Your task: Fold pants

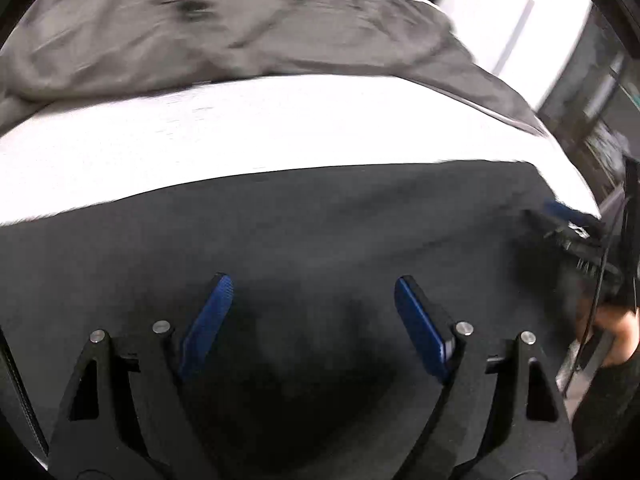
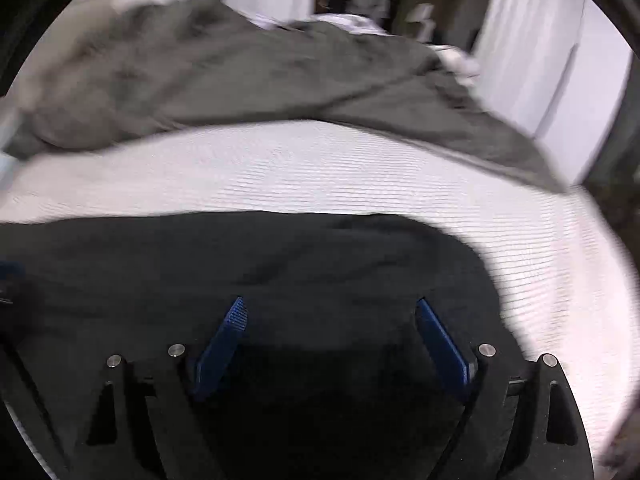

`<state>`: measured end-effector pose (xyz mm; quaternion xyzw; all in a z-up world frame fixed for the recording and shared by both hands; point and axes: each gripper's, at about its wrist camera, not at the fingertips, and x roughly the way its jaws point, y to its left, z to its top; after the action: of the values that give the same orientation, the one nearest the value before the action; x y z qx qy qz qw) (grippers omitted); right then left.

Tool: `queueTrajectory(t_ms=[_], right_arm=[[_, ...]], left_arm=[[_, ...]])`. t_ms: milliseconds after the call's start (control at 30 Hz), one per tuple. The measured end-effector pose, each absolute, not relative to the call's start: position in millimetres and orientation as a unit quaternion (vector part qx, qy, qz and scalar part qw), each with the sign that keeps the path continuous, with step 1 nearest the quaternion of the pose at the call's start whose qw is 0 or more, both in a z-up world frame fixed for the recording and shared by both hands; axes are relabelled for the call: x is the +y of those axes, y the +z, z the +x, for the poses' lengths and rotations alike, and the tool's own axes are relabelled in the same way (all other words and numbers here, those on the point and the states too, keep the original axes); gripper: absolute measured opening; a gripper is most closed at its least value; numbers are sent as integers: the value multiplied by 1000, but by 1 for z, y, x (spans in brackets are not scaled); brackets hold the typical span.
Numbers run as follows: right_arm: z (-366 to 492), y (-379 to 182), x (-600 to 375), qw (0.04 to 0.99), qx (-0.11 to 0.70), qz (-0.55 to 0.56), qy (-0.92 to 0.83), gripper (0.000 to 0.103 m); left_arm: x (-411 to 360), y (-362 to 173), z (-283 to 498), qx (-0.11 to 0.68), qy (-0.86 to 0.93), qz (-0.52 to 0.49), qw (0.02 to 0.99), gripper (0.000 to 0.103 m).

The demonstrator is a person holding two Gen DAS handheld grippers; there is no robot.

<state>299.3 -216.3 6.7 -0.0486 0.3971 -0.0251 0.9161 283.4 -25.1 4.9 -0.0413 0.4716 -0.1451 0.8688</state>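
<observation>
The dark charcoal fabric pants (image 1: 320, 224) lie spread flat on a bed with a white ribbed cover (image 1: 240, 128), occupying the near part of the bed surface. In the right wrist view the same pants (image 2: 260, 256) end in a rounded edge toward the right side of the bed, with bare white cover (image 2: 540, 260) beyond it. The far edge of the pants runs roughly straight across the bed, and a strip of white cover separates it from a crumpled grey blanket (image 1: 208, 28) piled toward the far edge of the bed. The blanket (image 2: 224, 68) trails down toward the far right corner of the bed.

The left gripper (image 1: 314, 290) is positioned over the pants. Its jaws stand wide apart, the blue ribbed pads (image 1: 208, 324) are clear of each other, and no fold of cloth is raised between them.

The right gripper (image 2: 330, 312) is likewise over the pants, near their rounded right end. Its jaws stand wide apart, with only flat cloth showing in the gap. Whether its blue pads (image 2: 222, 346) touch the fabric cannot be determined.

In the left wrist view the right gripper (image 1: 568, 220) appears blurred at the right edge of the pants.
</observation>
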Motion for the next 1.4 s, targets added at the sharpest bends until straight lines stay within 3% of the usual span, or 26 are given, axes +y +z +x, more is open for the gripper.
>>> queueTrajectory(t_ms=[133, 200, 267, 367, 533, 733, 767, 800, 833, 933, 1000, 1033, 1133, 1233, 1400], right_arm=[[301, -10, -197, 902, 429, -44, 26, 88], [306, -28, -200, 883, 467, -38, 15, 87], [312, -37, -211, 880, 473, -31, 29, 87], [313, -37, -212, 878, 475, -38, 36, 88], [323, -39, -209, 876, 479, -48, 31, 89], [336, -41, -221, 875, 480, -47, 33, 89], [336, -41, -221, 875, 480, -48, 32, 90], [337, -41, -220, 875, 480, -50, 32, 90], [327, -40, -225, 875, 480, -49, 31, 90], [328, -39, -224, 876, 480, -49, 30, 91], [328, -39, -225, 876, 479, -49, 29, 92], [327, -39, -225, 877, 478, -50, 28, 93], [326, -39, -226, 878, 475, -52, 28, 93], [325, -36, -225, 878, 474, -55, 24, 94], [312, -20, -201, 884, 461, -75, 13, 94]], left_arm=[[-98, -3, 317, 491, -162, -22, 856, 80], [-126, -18, 338, 513, -160, -4, 843, 70], [-137, -27, 348, 515, -142, 14, 845, 70], [-119, -24, 353, 508, -133, 6, 851, 61], [-15, -26, 337, 504, -40, 24, 862, 66], [168, -18, 311, 489, 107, -2, 866, 73], [192, -16, 307, 486, 131, 5, 864, 76], [218, -13, 303, 481, 160, 10, 862, 89], [238, -12, 300, 479, 172, 2, 861, 92], [294, -10, 286, 485, 223, -29, 845, 89], [321, -3, 267, 486, 188, -87, 849, 75], [325, 0, 256, 484, 185, -91, 850, 71], [310, 26, 216, 459, 168, -85, 868, 72], [274, 38, 190, 444, 136, -35, 885, 84], [222, 11, 180, 474, 85, 50, 875, 84]])
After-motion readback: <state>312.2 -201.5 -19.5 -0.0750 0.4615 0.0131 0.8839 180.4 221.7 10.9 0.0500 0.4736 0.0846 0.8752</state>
